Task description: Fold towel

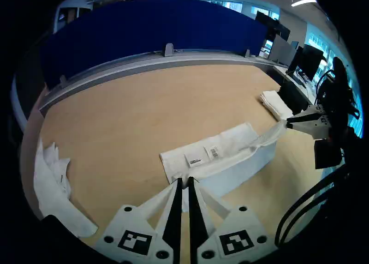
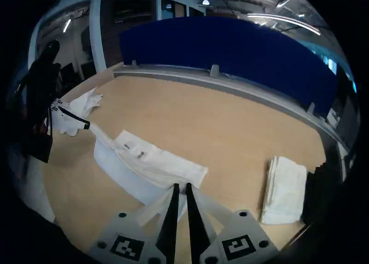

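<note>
No text is legible; the towel (image 1: 233,141) tags (image 1: 195,161) bear print (too small to read).

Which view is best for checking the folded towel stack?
Right gripper view: the folded towel stack lies close and whole, its layered edges plain. The left gripper view shows the stack small and distant, just beyond the right gripper.

I see a white towel (image 1: 221,155) with small white tags (image 1: 196,161) printed in black, on a pale wood-grain table (image 1: 138,111). The partition (image 1: 152,28) is deep blue, its rail (image 1: 138,63) grey. My left gripper (image 1: 183,190) and right gripper (image 2: 179,190) are white, with black fingers (image 1: 175,208) and black-and-white square markers (image 1: 135,242).
</note>
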`<action>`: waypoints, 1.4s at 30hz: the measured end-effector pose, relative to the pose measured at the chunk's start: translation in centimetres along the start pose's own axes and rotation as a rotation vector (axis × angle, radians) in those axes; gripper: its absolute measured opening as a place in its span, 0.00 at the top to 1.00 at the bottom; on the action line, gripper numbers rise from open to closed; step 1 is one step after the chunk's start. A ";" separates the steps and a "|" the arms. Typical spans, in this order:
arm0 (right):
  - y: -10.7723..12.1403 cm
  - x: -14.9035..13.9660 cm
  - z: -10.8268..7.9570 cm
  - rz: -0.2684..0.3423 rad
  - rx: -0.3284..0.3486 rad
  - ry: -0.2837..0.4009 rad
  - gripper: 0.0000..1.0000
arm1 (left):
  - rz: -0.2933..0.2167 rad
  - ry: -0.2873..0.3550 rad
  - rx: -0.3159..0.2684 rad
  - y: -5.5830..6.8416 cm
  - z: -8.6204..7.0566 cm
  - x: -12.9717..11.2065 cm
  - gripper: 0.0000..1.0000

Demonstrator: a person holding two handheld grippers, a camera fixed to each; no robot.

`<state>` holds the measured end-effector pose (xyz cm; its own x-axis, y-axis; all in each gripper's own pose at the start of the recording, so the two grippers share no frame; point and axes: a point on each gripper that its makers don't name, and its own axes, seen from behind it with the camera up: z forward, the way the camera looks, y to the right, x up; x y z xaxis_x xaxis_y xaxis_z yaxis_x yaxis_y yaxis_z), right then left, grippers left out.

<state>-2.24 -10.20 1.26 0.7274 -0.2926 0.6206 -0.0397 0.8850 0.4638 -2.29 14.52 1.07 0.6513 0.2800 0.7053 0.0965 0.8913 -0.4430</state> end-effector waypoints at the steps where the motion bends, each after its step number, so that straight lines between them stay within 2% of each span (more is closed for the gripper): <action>1: 0.2 -0.1 0.4 0.005 -0.001 -0.005 0.88 | 0.003 -0.008 -0.001 -0.2 0.5 -0.1 0.91; 5: 0.8 -0.8 1.8 0.017 0.002 -0.030 0.88 | 0.014 -0.041 -0.007 -0.5 2.3 -0.8 0.91; 14: 1.4 -2.1 4.3 0.024 0.005 -0.072 0.89 | 0.029 -0.090 0.004 -1.2 5.2 -2.6 0.91; 21: 2.0 -2.1 5.9 0.040 -0.010 -0.078 0.88 | 0.015 -0.096 0.019 -1.7 6.7 -3.0 0.89; 25: 2.3 -2.4 6.7 0.057 -0.017 -0.083 0.86 | 0.000 -0.099 0.022 -1.9 7.3 -3.0 0.86; 27: 2.3 -2.5 7.0 0.065 -0.020 -0.086 0.84 | -0.001 -0.099 0.029 -2.1 7.6 -3.0 0.81; 29: 2.4 -2.7 7.3 0.073 -0.025 -0.089 0.78 | -0.001 -0.099 0.041 -2.5 7.8 -3.0 0.76; 31: 2.5 -2.7 7.4 0.073 -0.032 -0.087 0.62 | 0.001 -0.100 0.056 -2.8 7.9 -3.0 0.72; 37: 2.8 -2.3 7.0 0.048 -0.055 -0.064 0.15 | -0.011 -0.088 0.085 -3.6 7.3 -2.8 0.28; 41: 3.1 -2.3 6.5 0.038 -0.067 -0.056 0.04 | -0.036 -0.075 0.084 -3.8 6.8 -2.7 0.07; 42: 3.1 -2.3 6.5 0.039 -0.067 -0.054 0.03 | -0.040 -0.071 0.084 -3.9 6.7 -2.7 0.07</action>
<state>-8.45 -9.12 5.36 0.6883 -0.2748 0.6714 -0.0199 0.9180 0.3961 -9.52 12.69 4.61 0.5926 0.2654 0.7605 0.0561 0.9282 -0.3677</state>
